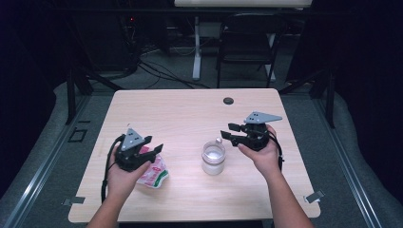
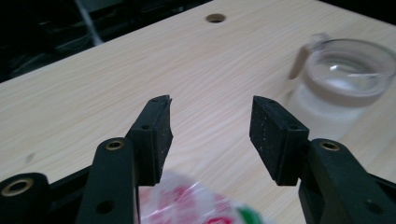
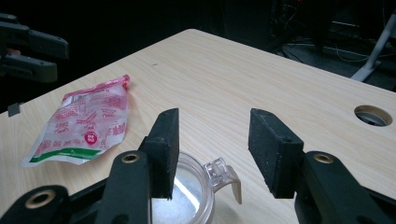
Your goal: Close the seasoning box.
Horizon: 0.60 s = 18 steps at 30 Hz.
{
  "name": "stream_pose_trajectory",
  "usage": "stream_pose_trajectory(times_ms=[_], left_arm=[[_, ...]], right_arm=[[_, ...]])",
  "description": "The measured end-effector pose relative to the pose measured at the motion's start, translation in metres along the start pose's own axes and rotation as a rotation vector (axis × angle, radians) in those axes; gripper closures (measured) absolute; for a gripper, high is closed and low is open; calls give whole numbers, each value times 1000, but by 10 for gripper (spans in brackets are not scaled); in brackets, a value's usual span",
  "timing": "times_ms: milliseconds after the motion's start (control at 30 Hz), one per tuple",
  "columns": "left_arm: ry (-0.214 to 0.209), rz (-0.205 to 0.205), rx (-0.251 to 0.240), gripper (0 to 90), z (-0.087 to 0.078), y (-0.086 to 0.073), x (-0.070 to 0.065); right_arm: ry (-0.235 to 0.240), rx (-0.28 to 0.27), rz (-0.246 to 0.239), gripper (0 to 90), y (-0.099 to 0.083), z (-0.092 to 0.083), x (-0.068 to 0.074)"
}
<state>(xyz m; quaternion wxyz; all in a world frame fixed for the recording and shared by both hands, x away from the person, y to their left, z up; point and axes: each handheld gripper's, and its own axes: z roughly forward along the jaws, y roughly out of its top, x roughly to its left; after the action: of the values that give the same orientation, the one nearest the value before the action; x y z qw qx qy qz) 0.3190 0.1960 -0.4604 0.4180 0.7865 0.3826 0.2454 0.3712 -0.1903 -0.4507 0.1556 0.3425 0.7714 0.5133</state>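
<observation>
A clear plastic jar (image 1: 213, 157) holding white powder stands on the wooden table (image 1: 190, 109), right of centre. Its open flip lid sticks out toward my right gripper (image 1: 226, 131), which hovers open just right of and above it. In the right gripper view the jar (image 3: 187, 196) sits below the empty jaws of that gripper (image 3: 212, 140). A flat red, white and green pouch (image 1: 154, 172) lies at the front left. My left gripper (image 1: 153, 143) is open above the pouch with nothing between its jaws. In the left gripper view the pouch (image 2: 187, 200) lies under the gripper (image 2: 210, 126), with the jar (image 2: 345, 79) ahead to the right.
A round cable hole (image 1: 228, 100) is set in the table near its far edge. A black folding chair (image 1: 249, 42) and a white desk leg stand on the floor beyond. The pouch (image 3: 86, 123) lies left in the right gripper view, with the left gripper (image 3: 58, 58) over it.
</observation>
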Motion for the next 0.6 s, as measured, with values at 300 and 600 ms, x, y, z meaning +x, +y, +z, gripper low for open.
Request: stream_pose_trajectory(times_ms=[300,600], left_arm=[[90,-94,13,460,-27,-58,50],[169,-243,58,456,-32,-114,87]], right_arm=[[-22,28,-2,519,-3,-3,3],[-37,36,-7,517,-5,0,4]])
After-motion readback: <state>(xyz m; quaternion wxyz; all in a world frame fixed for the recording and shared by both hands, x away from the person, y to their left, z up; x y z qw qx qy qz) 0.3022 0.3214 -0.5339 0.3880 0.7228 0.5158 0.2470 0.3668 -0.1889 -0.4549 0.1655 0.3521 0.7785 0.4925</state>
